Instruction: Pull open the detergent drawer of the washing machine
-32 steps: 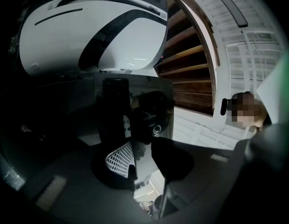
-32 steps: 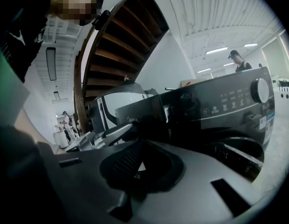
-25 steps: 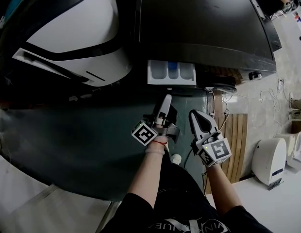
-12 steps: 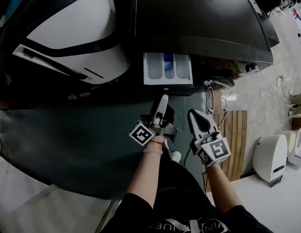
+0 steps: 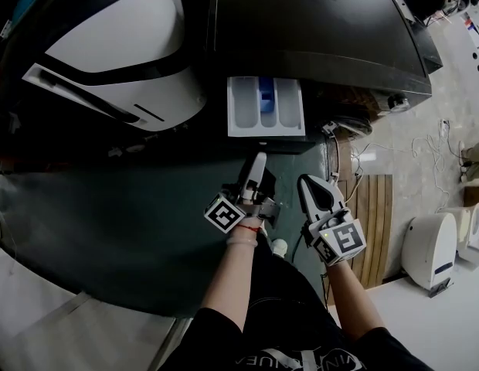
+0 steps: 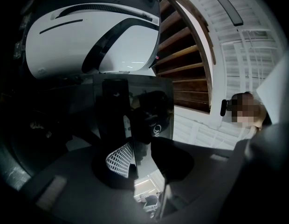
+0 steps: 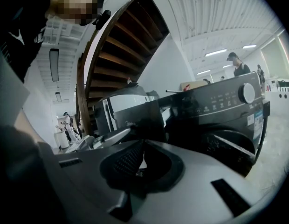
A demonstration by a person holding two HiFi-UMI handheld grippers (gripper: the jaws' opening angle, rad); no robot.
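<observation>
- The dark washing machine [image 5: 324,29] fills the top of the head view, its front edge facing the person.
- A white, black-banded appliance [image 5: 123,60] stands just beside it on the left.
- The detergent drawer [image 5: 264,107] juts out of the machine's front, pulled open, its white compartments and a blue insert showing.
- The left gripper [image 5: 257,162] sits near the drawer's front, not touching it, jaws apart and empty.
- The right gripper [image 5: 307,182] is beside the left one, jaws closed together on nothing.
</observation>
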